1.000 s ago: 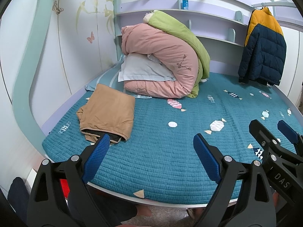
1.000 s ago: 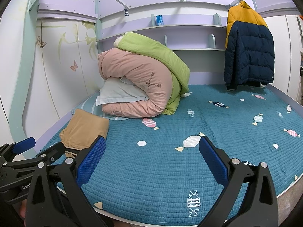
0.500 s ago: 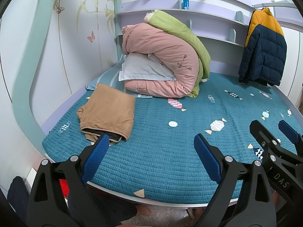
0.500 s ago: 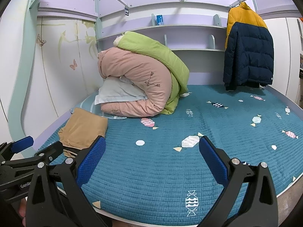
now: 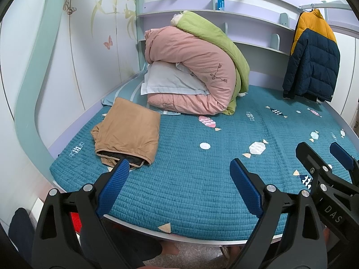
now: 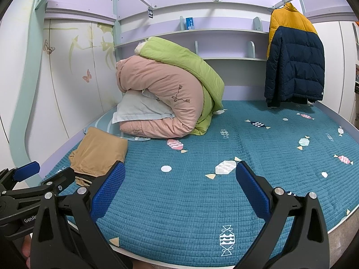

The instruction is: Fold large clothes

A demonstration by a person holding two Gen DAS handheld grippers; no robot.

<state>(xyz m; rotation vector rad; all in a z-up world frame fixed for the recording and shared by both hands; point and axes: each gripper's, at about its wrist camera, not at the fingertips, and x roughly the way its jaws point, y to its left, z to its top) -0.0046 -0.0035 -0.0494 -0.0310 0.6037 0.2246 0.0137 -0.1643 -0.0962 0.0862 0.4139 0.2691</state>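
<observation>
A: How far along does the folding look?

B: One piece appears done; the tan fabric garment with a dark lining (image 5: 128,132) lies folded into a neat rectangle at the left of the left wrist frame, on the teal quilted bedspread with candy motifs (image 5: 202,179); it sits just in front of the rolled pink and green duvets (image 5: 197,71).

A: And the tongs?

B: The left gripper (image 5: 179,179) hangs with its blue-padded jaws spread wide, holding nothing; the right gripper (image 6: 179,183) is likewise wide open and empty; both hover over the near edge of the bed.

A: What is left, then?

B: Probably the navy and mustard puffer jacket (image 6: 294,60), on its hanger at the upper right of the right wrist frame; it is untouched, so that fold has not begun.
</observation>
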